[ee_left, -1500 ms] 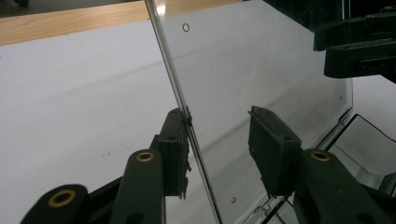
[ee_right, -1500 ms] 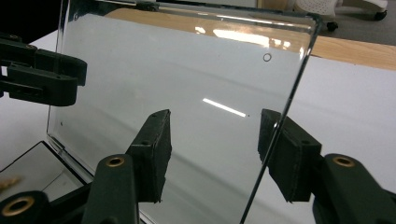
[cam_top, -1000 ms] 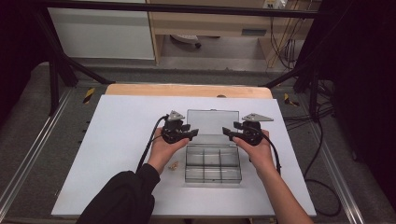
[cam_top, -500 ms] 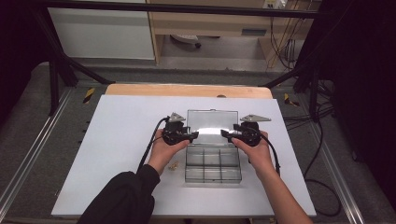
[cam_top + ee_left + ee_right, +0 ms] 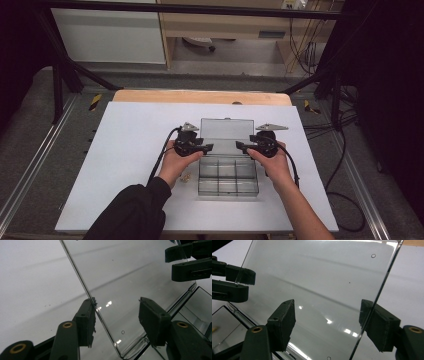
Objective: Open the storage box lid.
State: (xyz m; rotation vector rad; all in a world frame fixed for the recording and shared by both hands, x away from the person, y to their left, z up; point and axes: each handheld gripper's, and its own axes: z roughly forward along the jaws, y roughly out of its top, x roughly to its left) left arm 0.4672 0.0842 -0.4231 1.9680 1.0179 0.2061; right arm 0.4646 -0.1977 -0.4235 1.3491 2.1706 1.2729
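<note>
The box [image 5: 228, 175] on the desk [image 5: 125, 150] is opened, its lid [image 5: 226, 129] raised. Both tools, left [image 5: 209, 148] and right [image 5: 240, 147], have just been released around the lid's edges; withdrawal is left.

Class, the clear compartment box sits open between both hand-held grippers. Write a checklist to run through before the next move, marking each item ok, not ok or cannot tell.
1. Lid raised off the clear compartment box: ok.
2. Left hand-held gripper jaws just been opening, lid edge between them, pads not clamping: ok.
3. Right hand-held gripper jaws just been opening, straddling the lid's other edge: ok.
4. Box flat on the white table: ok.
5. Lid will stay up unaided: cannot tell.
6. Small object beside the box kept clear: ok.
</note>
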